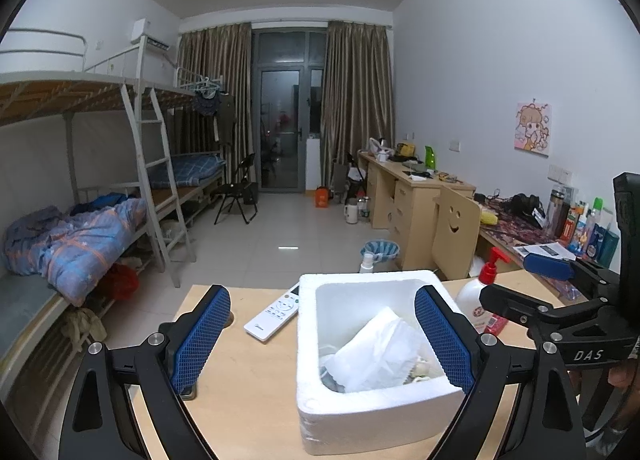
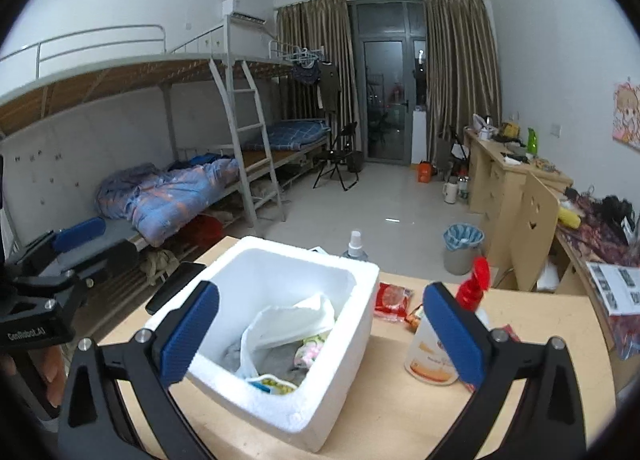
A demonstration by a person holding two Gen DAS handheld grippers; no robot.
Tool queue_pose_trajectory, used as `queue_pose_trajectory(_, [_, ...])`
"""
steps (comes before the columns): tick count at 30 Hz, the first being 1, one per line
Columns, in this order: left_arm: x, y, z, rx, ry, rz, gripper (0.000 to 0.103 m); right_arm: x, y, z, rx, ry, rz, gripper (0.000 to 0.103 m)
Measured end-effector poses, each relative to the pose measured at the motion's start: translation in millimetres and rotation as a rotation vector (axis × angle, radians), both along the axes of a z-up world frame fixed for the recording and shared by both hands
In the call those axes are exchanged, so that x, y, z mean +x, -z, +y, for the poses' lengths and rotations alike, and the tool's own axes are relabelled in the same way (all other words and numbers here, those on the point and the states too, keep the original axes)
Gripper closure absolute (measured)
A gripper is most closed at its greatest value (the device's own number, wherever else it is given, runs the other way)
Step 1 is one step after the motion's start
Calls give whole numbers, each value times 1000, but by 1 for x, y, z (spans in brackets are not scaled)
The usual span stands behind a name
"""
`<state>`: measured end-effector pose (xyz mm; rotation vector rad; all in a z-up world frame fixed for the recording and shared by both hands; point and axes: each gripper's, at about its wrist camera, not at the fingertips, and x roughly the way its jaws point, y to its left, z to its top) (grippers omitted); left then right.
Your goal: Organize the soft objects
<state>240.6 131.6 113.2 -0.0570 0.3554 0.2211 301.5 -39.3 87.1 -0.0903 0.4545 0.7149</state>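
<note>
**Above the foam box, both tongs spread and empty**

Between my left tongs, spread wide with nothing in them, sits the white foam box on the worktop. My right tongs are just as wide and just as empty, hanging over the same box from the other side.

Inside lies the soft stuff: a white plastic bag crumpled on top, grey cloth under it, and a small pink-and-yellow piece against the right wall. I judge all of it light, limp and easily crushed; the bag looks slippery, so I would pinch a bunched fold rather than a flat face. The box itself seems light and brittle at the rim, likely to slide if nudged.

Beyond it stand a pump bottle, red packets, a spray bottle and a white remote.
</note>
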Motion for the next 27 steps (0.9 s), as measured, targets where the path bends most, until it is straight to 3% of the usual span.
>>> queue_pose_trajectory(27, [-75,-19,-78,72,74,-58,9,-62,-20,-63,38,65,-84,0])
